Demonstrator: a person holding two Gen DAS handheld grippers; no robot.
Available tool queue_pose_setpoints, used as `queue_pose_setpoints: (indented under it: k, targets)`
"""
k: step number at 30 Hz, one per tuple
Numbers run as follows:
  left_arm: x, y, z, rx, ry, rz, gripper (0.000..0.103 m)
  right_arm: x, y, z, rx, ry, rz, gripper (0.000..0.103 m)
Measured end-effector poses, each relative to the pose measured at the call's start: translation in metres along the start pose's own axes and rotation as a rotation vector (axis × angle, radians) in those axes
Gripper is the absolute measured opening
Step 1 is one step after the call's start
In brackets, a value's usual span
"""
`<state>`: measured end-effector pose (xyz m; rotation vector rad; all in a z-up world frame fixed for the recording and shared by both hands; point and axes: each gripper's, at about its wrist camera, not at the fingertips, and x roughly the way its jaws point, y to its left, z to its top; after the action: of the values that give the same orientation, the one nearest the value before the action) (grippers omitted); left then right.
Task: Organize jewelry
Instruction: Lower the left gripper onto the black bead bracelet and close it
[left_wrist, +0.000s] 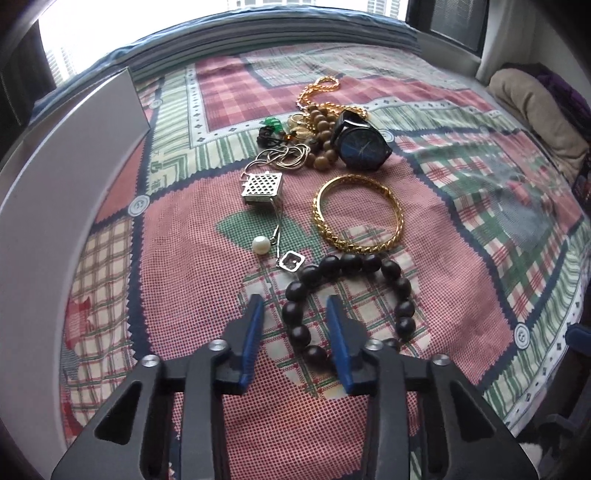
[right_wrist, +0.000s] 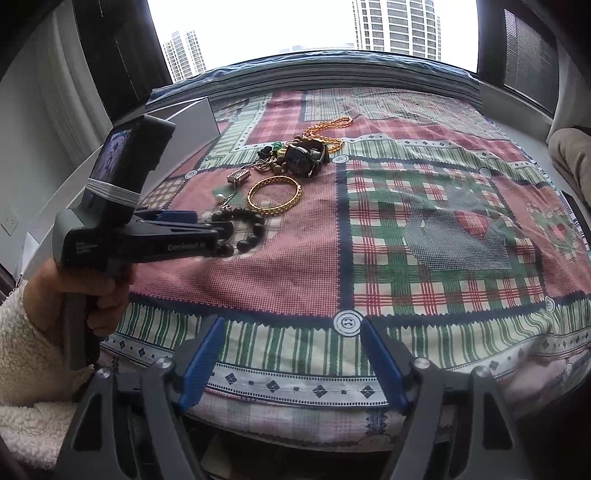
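Note:
Jewelry lies in a loose group on the patchwork cloth (left_wrist: 461, 206). A dark bead bracelet (left_wrist: 400, 286) lies nearest me. My left gripper (left_wrist: 295, 306) is open, its blue fingers straddling the bracelet's left side, just above it. Beyond lie a gold bangle (left_wrist: 397, 216), a pearl (left_wrist: 259, 244), a silver lattice pendant (left_wrist: 263, 186) on a chain, a black watch (left_wrist: 364, 144), tan beads (left_wrist: 321, 122) and a gold chain (left_wrist: 317, 86). My right gripper (right_wrist: 291, 328) is open and empty at the near edge; its view shows the left gripper (right_wrist: 199, 225) over the bracelet (right_wrist: 255, 229).
A white box (left_wrist: 74, 147) stands along the left side of the cloth, also shown in the right wrist view (right_wrist: 195, 118). A beige cushion (left_wrist: 535, 107) sits at the far right. A window lies behind the surface. A hand (right_wrist: 74, 288) holds the left gripper's handle.

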<state>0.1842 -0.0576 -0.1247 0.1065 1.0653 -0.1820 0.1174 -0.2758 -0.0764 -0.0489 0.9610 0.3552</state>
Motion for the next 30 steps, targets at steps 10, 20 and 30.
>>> queue_pose_setpoints:
  k: [10,20,30]
  targets:
    - [-0.02,0.034,-0.008,-0.124,0.012,-0.073,0.009,0.001,0.0,0.001,0.006,0.005,0.001,0.077]
    - [-0.022,0.071,-0.032,-0.169,0.04,-0.021,0.01,0.006,0.013,0.001,-0.012,0.025,0.021,0.077]
    - [-0.022,0.067,-0.037,-0.127,0.025,0.027,0.018,0.003,0.017,0.011,-0.026,0.023,0.035,0.077]
